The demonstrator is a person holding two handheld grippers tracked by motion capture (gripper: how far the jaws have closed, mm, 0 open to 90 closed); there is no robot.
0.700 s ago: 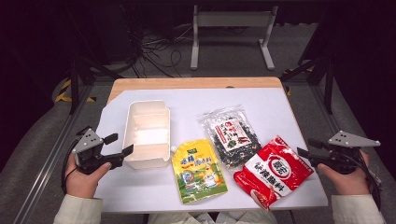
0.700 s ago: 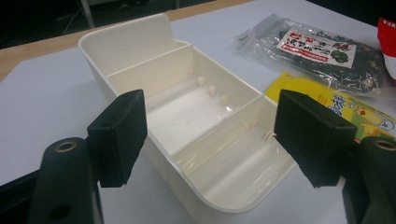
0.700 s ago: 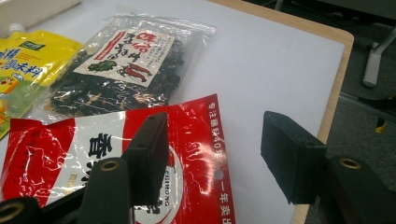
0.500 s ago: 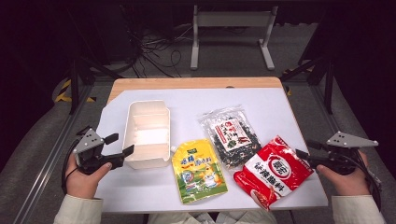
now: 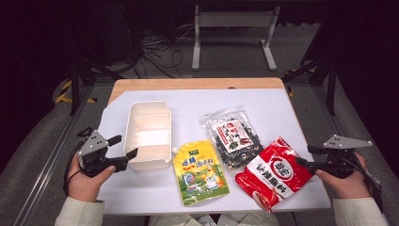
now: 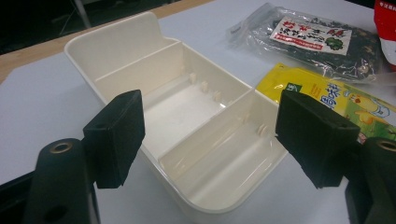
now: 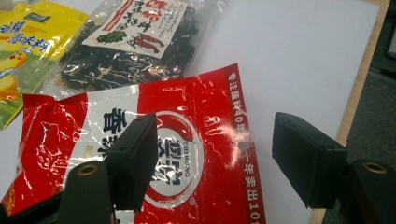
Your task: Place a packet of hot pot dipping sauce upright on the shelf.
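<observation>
On the white table (image 5: 282, 108), ringed by dark floor and cables, we see the cream divided box (image 5: 148, 134) at nine o'clock and the red packet (image 5: 275, 172) at four. Our left gripper (image 5: 123, 147) gapes beside the box's near corner. Our right gripper (image 5: 303, 156), jaws spread, should come in low over the packet's edge and pinch flat film, not the bulge.
</observation>
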